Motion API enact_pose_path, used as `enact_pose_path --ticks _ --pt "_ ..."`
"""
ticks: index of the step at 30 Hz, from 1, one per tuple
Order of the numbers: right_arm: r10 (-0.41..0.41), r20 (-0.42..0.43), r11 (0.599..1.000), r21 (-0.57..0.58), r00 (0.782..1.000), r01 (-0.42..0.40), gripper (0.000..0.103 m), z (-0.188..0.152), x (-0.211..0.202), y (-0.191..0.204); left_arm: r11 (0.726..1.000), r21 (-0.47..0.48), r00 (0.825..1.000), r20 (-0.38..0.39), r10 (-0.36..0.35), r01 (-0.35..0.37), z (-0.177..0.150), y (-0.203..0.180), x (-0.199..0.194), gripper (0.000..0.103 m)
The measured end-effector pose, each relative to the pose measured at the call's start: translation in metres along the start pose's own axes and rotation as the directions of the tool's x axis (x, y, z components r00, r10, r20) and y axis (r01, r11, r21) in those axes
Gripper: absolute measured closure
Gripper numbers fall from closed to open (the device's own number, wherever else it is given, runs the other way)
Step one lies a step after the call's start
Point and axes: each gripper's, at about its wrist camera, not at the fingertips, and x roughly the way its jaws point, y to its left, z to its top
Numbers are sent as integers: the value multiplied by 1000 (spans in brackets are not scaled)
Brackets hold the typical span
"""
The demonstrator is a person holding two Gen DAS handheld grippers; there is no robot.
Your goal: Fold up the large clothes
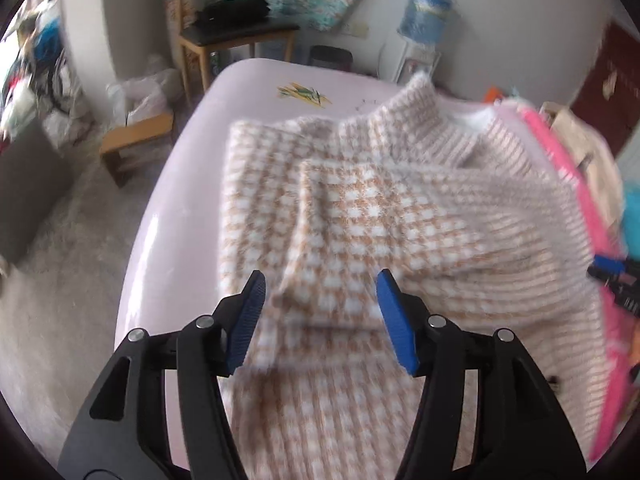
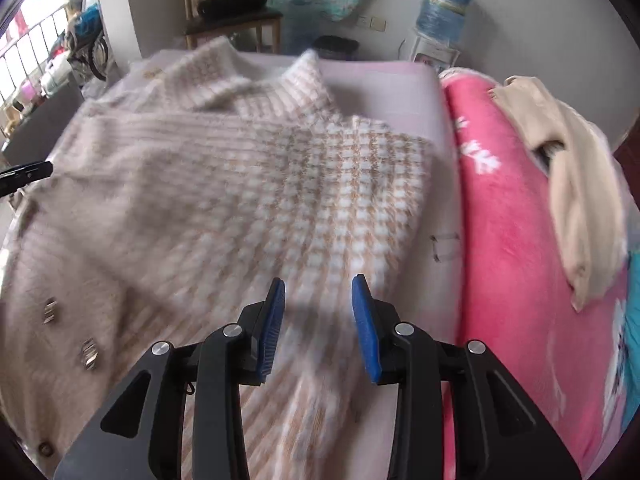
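Left claw (image 1: 320, 284) agape above sweater (image 1: 360, 220)

Right claw (image 2: 319, 304) parted over sweater (image 2: 224, 184), pink blanket (image 2: 516, 240)

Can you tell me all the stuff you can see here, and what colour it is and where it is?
sweater: one, beige and white checks, spread on the bed
bed cover: one, pale pink, under the sweater
blanket: one, bright pink with white flowers, right of the sweater
cloth: one, beige, on the pink blanket
chair: one, wooden with a dark seat, by the far wall
water bottle: one, blue, by the far wall
stool: one, wooden, on the floor left of the bed
left gripper: one, black with blue jaws, open above the sweater
right gripper: one, black with blue jaws, open above the sweater
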Motion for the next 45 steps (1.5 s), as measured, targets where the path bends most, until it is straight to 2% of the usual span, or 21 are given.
enact_pose_path --ticks 2,4,5,9,12,17,18,22,23,27,29,30,31,32,34,35,38,41,45 --pt "5 36 1000 6 999 -5 53 -22 -37 5 1000 -11 1000 19 -4 4 -13 7 -29 45" --pt "34 52 999 26 998 -35 43 -43 -59 6 1000 -3 999 34 -8 8 -31 12 -56 43" --pt "56 47 997 43 997 -58 42 -60 -73 7 1000 0 999 35 -10 10 -45 15 -72 43" --pt "119 18 984 132 993 -121 39 -121 -102 11 999 -19 999 11 -33 33 -105 27 -118 42" --pt "172 1 956 240 985 -167 39 -171 -114 11 995 -81 998 -18 -55 54 -156 40 -138 43" --pt "214 -28 907 378 976 -188 39 -235 -116 9 979 -191 994 -72 -87 72 -231 54 -146 45" --pt "225 -32 897 396 974 -194 39 -243 -115 9 974 -213 992 -74 -98 80 -244 54 -148 49" --pt "262 -37 864 455 964 -217 39 -273 -114 14 959 -267 988 -84 -127 100 -282 49 -148 56" --pt "274 -40 855 467 961 -224 43 -279 -113 16 959 -270 990 -81 -115 90 -290 47 -148 57" --pt "286 -43 855 462 957 -234 51 -296 -111 34 971 -235 996 -62 -70 54 -303 36 -153 59" --pt "295 -42 853 462 955 -243 62 -300 -110 42 975 -218 997 -66 -46 31 -306 31 -152 59" --pt "293 -36 853 462 956 -244 64 -302 -110 44 977 -213 997 -64 -34 20 -306 29 -152 60" --pt "288 -27 854 460 957 -244 73 -303 -109 45 978 -209 998 -62 -32 18 -306 28 -152 70" --pt "278 -18 856 459 961 -239 86 -304 -107 46 979 -205 998 -62 -32 19 -305 27 -152 74" --pt "299 14 834 482 954 -269 91 -304 -107 43 982 -189 998 -57 -9 -2 -304 24 -153 91" --pt "314 45 821 489 948 -295 93 -304 -112 40 985 -173 999 -52 -10 1 -302 22 -155 94" --pt "312 137 819 464 940 -339 94 -299 -141 32 992 -125 1000 4 9 -9 -298 16 -177 96" --pt "292 230 836 410 929 -364 94 -288 -180 28 995 -100 997 78 7 0 -292 17 -210 97" --pt "263 273 867 354 926 -350 94 -281 -210 29 995 -86 993 113 -38 48 -288 18 -241 97"
